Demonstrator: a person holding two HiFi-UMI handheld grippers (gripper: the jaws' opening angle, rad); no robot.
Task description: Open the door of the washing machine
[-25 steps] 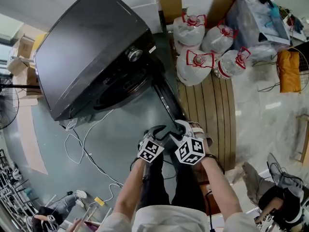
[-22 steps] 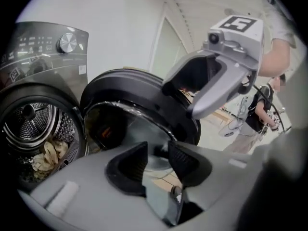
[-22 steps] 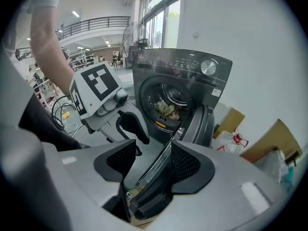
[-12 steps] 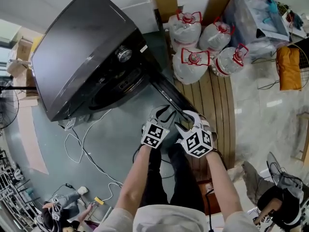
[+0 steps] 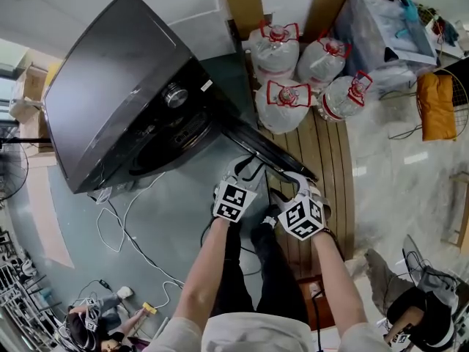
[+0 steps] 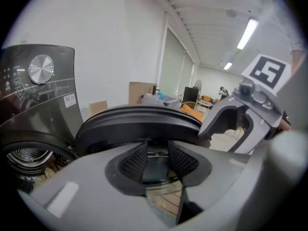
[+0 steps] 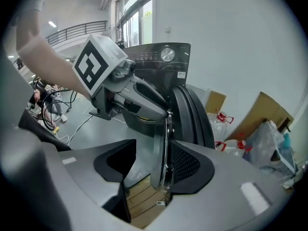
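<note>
The dark washing machine (image 5: 124,101) stands at the upper left, and its round door (image 5: 271,149) is swung out toward me. Both grippers are at the door's free edge. My left gripper (image 5: 245,169) is open. In the left gripper view the door's black rim (image 6: 139,121) arcs just past the left gripper's (image 6: 157,159) wide-set pads. My right gripper (image 5: 289,185) is open too. In the right gripper view the door's edge (image 7: 185,114) stands upright between the right gripper's (image 7: 154,165) jaws. It lies close against the right-hand pad, with a gap to the other pad.
Several large water jugs (image 5: 293,72) stand on a wooden pallet (image 5: 330,160) right of the door. Bags (image 5: 388,28) and cardboard lean at the back wall. A white cable (image 5: 124,226) trails over the floor left of my legs.
The door has swung farther out from the machine, toward the pallet. Both grippers have travelled with its free edge.
</note>
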